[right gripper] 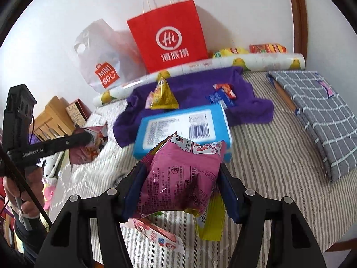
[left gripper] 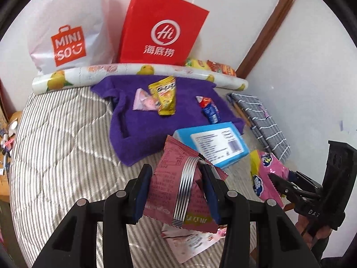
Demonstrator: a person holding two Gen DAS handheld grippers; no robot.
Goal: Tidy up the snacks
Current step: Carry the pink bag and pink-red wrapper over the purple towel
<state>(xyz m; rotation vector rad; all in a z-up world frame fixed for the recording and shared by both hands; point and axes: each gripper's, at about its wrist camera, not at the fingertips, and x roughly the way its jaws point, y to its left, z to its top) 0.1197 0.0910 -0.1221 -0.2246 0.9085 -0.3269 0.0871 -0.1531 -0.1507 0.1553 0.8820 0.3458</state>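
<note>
While both grippers hang above the striped bedspread [left gripper: 55, 151], each has a snack clamped between its pads. The left gripper [left gripper: 176, 192] grips a dark pink packet [left gripper: 169, 178] with a silvery ribbed seam down its middle; the packet stands upright, clear of the bed. The right gripper [right gripper: 180, 187] pinches a puffy magenta packet [right gripper: 178, 174] with yellow showing at its lower edge, also off the bed.

From the left wrist view, a blue box [left gripper: 214, 143] lies at 1 o'clock of the held dark pink packet, its far end resting on a purple towel [left gripper: 142, 129]. On the towel, at 12 o'clock, lie a yellow sachet [left gripper: 164, 96] touching a pale pink sachet [left gripper: 142, 100], and well apart to their 3 o'clock a red-and-blue sachet [left gripper: 208, 109].

Beyond the towel a fruit-printed roll [left gripper: 93, 76] lies across the bed. Behind it against the wall stand a white plastic bag [left gripper: 69, 33] and a red paper bag [left gripper: 160, 29]. At 2 o'clock a grey checked cloth [left gripper: 265, 122] lies by the wall. A light pink wrapper [left gripper: 187, 243] lies on the bedspread at 6 o'clock, under the left gripper.
</note>
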